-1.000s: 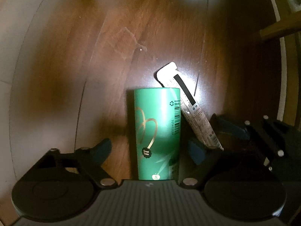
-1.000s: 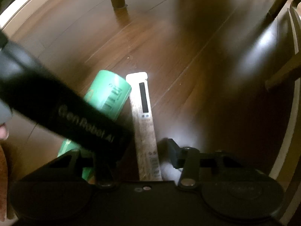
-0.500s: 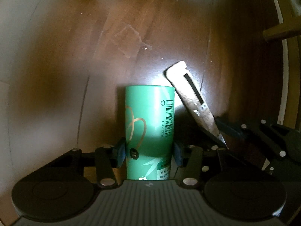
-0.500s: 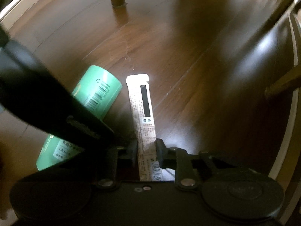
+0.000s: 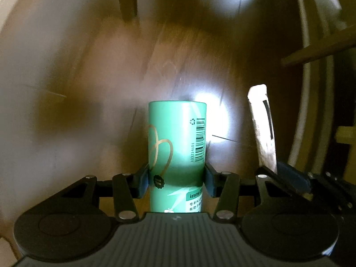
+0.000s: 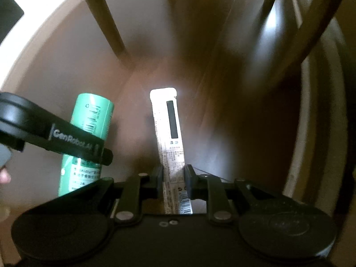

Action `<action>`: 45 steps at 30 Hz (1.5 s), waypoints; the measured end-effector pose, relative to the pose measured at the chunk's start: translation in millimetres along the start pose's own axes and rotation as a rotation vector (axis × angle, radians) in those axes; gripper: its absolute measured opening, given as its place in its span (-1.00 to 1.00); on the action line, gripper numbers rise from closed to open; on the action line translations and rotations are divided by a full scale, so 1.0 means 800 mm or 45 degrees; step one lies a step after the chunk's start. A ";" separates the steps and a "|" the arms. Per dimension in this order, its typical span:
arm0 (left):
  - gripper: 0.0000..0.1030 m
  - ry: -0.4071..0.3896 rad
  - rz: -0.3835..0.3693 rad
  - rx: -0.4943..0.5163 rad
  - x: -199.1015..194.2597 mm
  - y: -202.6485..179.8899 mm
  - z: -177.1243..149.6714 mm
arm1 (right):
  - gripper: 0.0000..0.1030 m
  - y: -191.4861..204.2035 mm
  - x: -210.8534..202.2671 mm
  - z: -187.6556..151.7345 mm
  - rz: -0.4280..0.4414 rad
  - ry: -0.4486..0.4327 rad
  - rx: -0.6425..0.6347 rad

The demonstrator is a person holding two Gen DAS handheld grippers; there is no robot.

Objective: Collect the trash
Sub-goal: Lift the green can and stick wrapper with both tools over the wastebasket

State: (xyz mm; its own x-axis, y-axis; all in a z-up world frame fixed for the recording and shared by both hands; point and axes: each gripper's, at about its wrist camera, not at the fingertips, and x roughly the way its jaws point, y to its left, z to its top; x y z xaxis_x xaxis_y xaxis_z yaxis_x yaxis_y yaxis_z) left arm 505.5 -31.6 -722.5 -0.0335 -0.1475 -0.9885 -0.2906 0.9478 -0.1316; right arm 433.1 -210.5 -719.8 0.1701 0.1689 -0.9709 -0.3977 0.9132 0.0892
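green can (image 5: 176, 146) lengthwise along left gripper (image 5: 176, 181), wrapper (image 6: 170, 133) likewise

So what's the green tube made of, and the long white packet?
The green tube looks like printed cardboard or coated paper with a smooth, slightly shiny skin: crisp barcode, soft glare. It could be plastic. The long white packet seems to be thin plastic or foil film: flat, wrinkled, glossy.
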 end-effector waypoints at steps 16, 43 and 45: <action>-0.06 -0.213 -0.074 0.093 -0.392 -0.020 -0.034 | -0.61 0.072 -0.388 0.060 0.083 -0.202 0.171; -0.06 -0.648 -0.328 0.474 -0.842 -0.062 -0.005 | -0.62 0.161 -0.802 0.186 -0.128 -0.722 0.309; -0.06 -0.680 -0.334 0.499 -0.862 -0.067 0.001 | -0.62 0.163 -0.815 0.196 -0.133 -0.763 0.328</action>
State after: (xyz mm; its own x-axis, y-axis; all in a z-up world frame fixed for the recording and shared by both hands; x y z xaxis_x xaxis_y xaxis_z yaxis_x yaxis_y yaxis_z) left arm 544.7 19.2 -33.6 0.4927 -0.3211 -0.8088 0.1435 0.9467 -0.2884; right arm 412.0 -143.2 -40.2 0.6981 0.1840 -0.6920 -0.1359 0.9829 0.1243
